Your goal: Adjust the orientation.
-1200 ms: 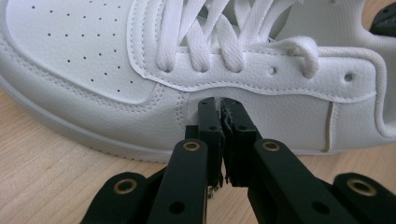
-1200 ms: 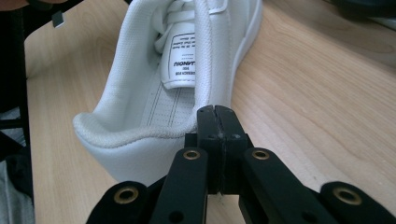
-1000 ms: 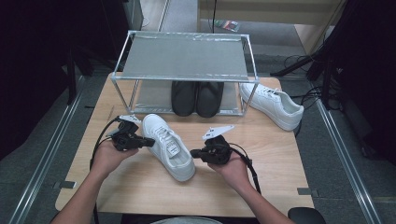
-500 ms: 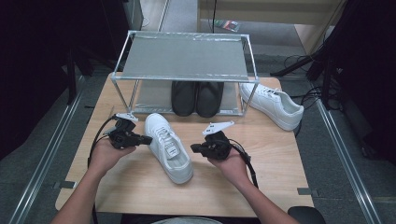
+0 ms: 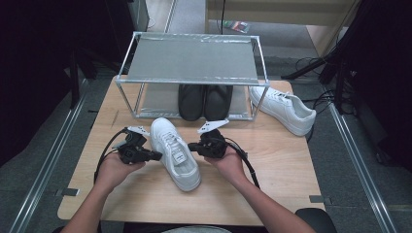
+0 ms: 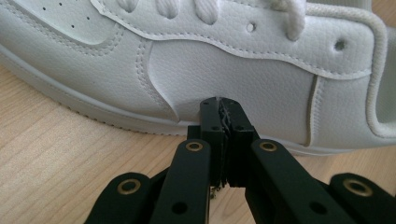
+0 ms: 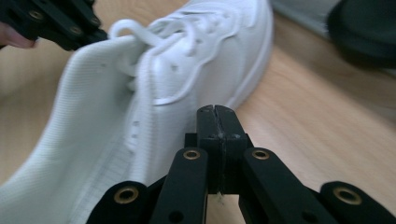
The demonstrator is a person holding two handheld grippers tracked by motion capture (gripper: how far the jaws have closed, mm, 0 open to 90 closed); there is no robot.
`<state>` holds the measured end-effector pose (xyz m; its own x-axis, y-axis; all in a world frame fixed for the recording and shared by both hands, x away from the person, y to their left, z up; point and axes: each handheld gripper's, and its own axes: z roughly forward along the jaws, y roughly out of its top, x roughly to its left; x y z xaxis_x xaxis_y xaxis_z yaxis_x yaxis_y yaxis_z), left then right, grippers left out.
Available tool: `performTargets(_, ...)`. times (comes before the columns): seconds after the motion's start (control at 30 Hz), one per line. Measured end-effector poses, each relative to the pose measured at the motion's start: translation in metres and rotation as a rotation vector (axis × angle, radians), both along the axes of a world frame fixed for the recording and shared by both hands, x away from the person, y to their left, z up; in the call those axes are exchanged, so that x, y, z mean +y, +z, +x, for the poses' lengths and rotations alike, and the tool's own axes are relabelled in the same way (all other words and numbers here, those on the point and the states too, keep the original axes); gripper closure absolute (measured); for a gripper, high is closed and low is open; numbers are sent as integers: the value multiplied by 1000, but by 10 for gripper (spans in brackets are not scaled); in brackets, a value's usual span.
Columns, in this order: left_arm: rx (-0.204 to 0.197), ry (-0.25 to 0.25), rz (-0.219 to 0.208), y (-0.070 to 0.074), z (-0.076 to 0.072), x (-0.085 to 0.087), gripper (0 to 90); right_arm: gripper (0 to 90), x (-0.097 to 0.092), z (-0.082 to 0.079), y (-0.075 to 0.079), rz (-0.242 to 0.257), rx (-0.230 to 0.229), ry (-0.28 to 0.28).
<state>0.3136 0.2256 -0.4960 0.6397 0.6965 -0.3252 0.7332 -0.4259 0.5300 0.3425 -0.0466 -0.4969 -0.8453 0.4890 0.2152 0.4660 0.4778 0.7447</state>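
A white sneaker (image 5: 174, 153) lies on the wooden table (image 5: 282, 165), toe towards the rack. My left gripper (image 5: 156, 156) is shut, and its tips rest against the shoe's left side. In the left gripper view the closed jaws (image 6: 219, 106) meet the leather just above the sole (image 6: 243, 70). My right gripper (image 5: 191, 145) is shut with nothing in it, close beside the shoe's right side. In the right gripper view its closed tips (image 7: 217, 114) sit next to the laced upper (image 7: 154, 88), and the left gripper (image 7: 56, 23) shows beyond the shoe.
A metal rack (image 5: 192, 60) stands at the back of the table with a pair of black shoes (image 5: 204, 101) under it. A second white sneaker (image 5: 286, 109) lies to the rack's right. Bare wood stretches along the front and right.
My right gripper has moved left and a little towards the rack, closer to the sneaker's side. The left gripper and the sneaker have hardly shifted.
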Motion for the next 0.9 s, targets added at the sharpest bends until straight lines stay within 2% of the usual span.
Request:
performTargets(0.13,2,-3,-18,-2,0,2,900,900,1,-3,1,-8,2,-8)
performTargets(0.27,-2,-7,-15,-2,1,-2,900,900,-2,-6,1,5,14,-13)
performTargets(0.47,1,-50,-17,-2,3,-11,900,900,-10,-8,2,-2,26,-19)
performTargets(0.67,2,-104,-24,-2,4,-28,900,900,-25,-10,4,-16,33,-42)
performTargets(0.77,-11,-133,-21,-3,4,-39,900,900,-35,-11,5,-22,35,-56)
performTargets(0.9,-13,-147,-40,-4,4,-55,900,900,-49,-11,6,-23,33,-89)
